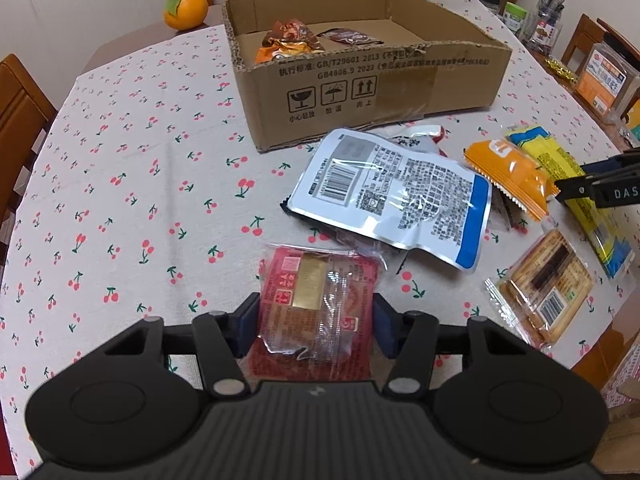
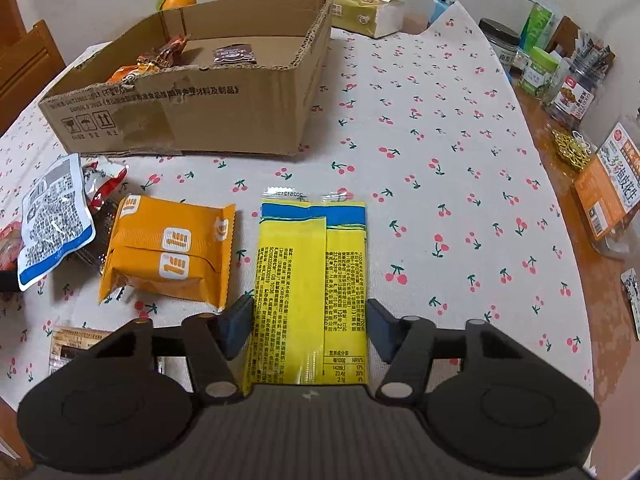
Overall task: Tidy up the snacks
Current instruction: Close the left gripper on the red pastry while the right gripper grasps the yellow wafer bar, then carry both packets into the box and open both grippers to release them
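My left gripper (image 1: pixel 316 326) has its jaws against both sides of a red snack packet (image 1: pixel 318 304) lying on the cherry-print cloth. My right gripper (image 2: pixel 308 328) is open, its jaws straddling a yellow packet (image 2: pixel 310 276) with a gap on each side; it also shows at the right edge of the left wrist view (image 1: pixel 600 190). A cardboard box (image 1: pixel 360 80) (image 2: pixel 192 116) behind holds a few wrapped snacks (image 1: pixel 288 42). A white and blue pouch (image 1: pixel 392 196), an orange packet (image 2: pixel 172 256) and a clear biscuit pack (image 1: pixel 548 284) lie between.
An orange (image 1: pixel 186 10) sits at the table's far left corner. Jars and boxes (image 2: pixel 560 76) line the right edge, with a tissue box (image 2: pixel 360 12) behind the cardboard box. Wooden chairs (image 1: pixel 20 116) surround the table.
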A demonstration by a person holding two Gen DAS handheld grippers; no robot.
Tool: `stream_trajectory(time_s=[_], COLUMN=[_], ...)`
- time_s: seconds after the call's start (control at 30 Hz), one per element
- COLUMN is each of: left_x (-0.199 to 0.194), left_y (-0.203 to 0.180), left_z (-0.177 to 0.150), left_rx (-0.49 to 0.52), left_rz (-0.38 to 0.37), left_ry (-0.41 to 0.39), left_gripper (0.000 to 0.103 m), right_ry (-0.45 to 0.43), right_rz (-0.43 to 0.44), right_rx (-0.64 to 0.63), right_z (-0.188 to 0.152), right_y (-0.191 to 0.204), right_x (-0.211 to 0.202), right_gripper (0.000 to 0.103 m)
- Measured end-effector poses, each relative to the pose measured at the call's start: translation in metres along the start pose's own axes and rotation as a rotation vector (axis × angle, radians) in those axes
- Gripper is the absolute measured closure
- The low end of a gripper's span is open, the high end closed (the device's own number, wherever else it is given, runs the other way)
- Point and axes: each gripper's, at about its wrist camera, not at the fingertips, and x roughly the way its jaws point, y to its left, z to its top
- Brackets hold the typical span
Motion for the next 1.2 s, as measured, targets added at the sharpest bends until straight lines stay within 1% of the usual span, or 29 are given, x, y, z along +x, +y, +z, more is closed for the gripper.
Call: stream_trajectory(time_s=[0.23, 0.37, 0.5, 0.7, 0.97, 1.2], left_x=[-0.006, -0.014, -0.025, -0.043, -0.064, -0.073], left_y=[-0.001, 0.001, 0.004, 0.009, 0.013, 0.018], left_z=[-0.001, -0.003, -0.005, 0.002, 0.022, 0.043], left_rx=[0.008, -0.008, -0.016, -0.031, -0.062, -0.073], left_rz=[0.007, 0.011, 0.03, 0.041, 0.036, 0.024], left_ry=[0.019, 0.027, 0.024, -0.002, -0.047, -0.092], left_gripper=[0.049, 0.049, 0.049, 0.049, 0.049, 0.049], right_ry=[-0.008, -0.021, -0.03, -0.061, -0.109, -0.161], right_rz=[-0.002, -0.011, -0.005, 0.01, 0.041, 0.076], right_rx=[0.017, 0.004, -0.021, -0.072, -0.142, -0.164], right_z=[0.006, 0.012, 0.021, 0.04, 0.077, 0.13], right_y=[-0.003, -0.001, 0.0, 0.004, 0.012, 0.027], right_x=[-0.011, -0.022, -0.034, -0.05, -0.069, -0.065], right_gripper=[0.042, 0.042, 0.042, 0.042, 0.042, 0.042])
